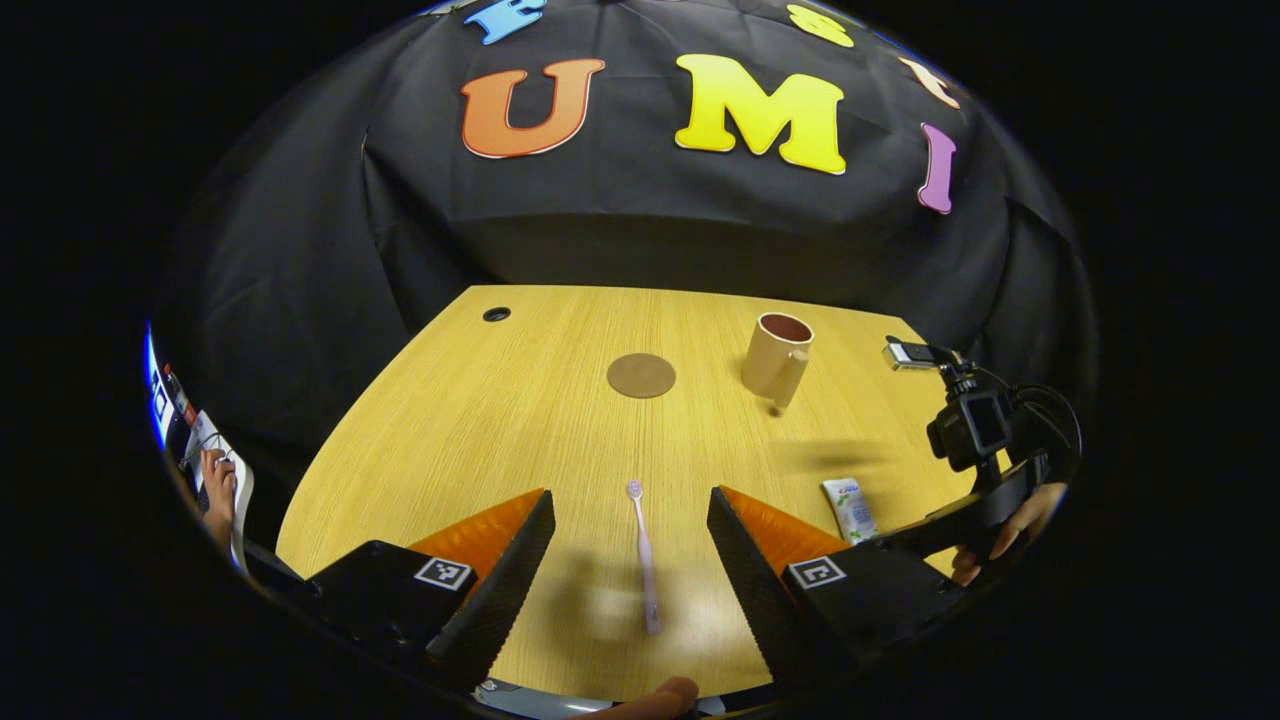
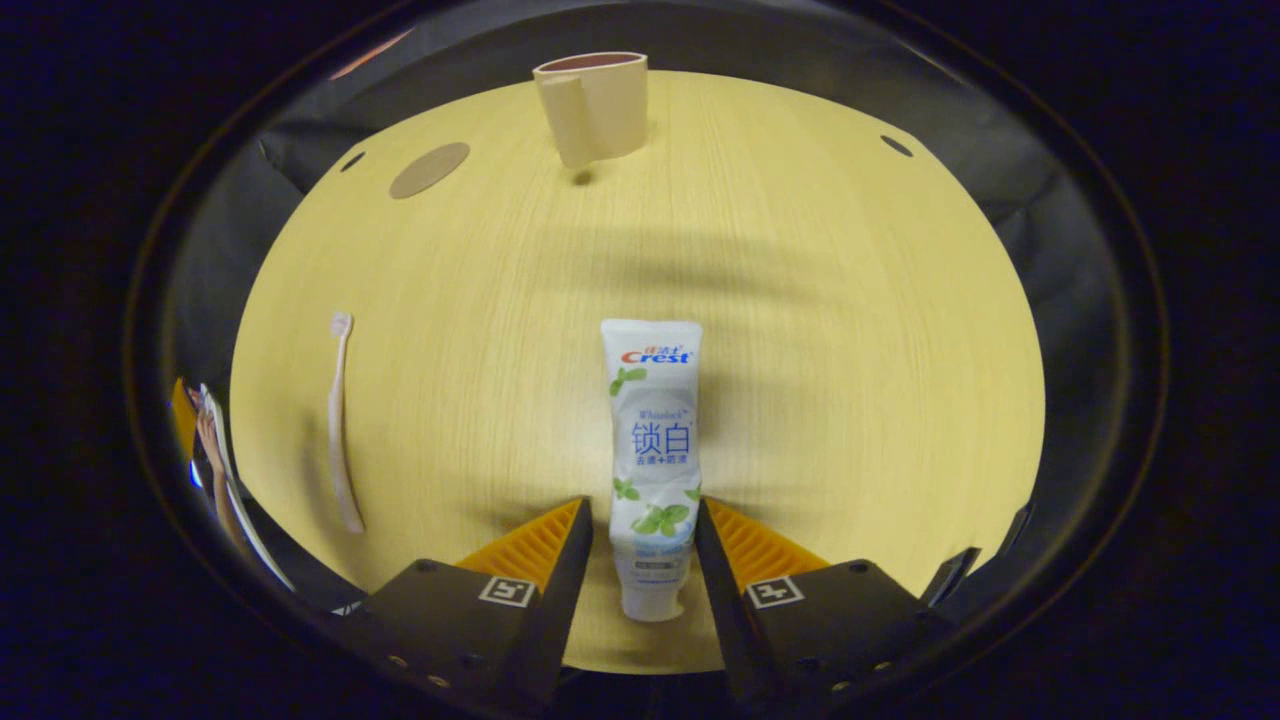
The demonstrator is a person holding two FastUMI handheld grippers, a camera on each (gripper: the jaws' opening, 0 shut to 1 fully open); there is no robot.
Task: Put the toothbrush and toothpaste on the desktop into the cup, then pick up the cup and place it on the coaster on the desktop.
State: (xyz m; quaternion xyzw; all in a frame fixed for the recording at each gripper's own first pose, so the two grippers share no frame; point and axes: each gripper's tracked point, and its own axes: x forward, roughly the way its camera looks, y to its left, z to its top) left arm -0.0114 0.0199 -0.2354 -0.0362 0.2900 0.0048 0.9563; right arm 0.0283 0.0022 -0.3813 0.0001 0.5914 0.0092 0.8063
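Left gripper (image 1: 631, 560): your jaws stand wide, above the desktop (image 1: 520, 420); the toothbrush (image 1: 643, 555) lies flat in the gap, touching neither finger, head toward 12 o'clock. Their lower ends are cut off by the view's edge.
Right gripper (image 2: 643, 560): your jaws are narrow, one on each side of the toothpaste (image 2: 652, 460) near its cap end. Whether they already press on it, you cannot tell; the tube lies on the wood, its flat crimped end toward 12 o'clock.
Right gripper, from the left gripper view: it sits at 3 o'clock with its camera (image 1: 968, 425), a hand (image 1: 1000, 535) half hidden behind it; its fingers are hidden, and the tube is partly covered.
Cup (image 2: 592, 105): upright at 12 o'clock in the right gripper view; its inside is hard to make out.
Coaster (image 2: 429, 169): bare, at 11 o'clock, well apart from the cup.
Toothbrush, right gripper view: at 9 o'clock, bristles blurred.
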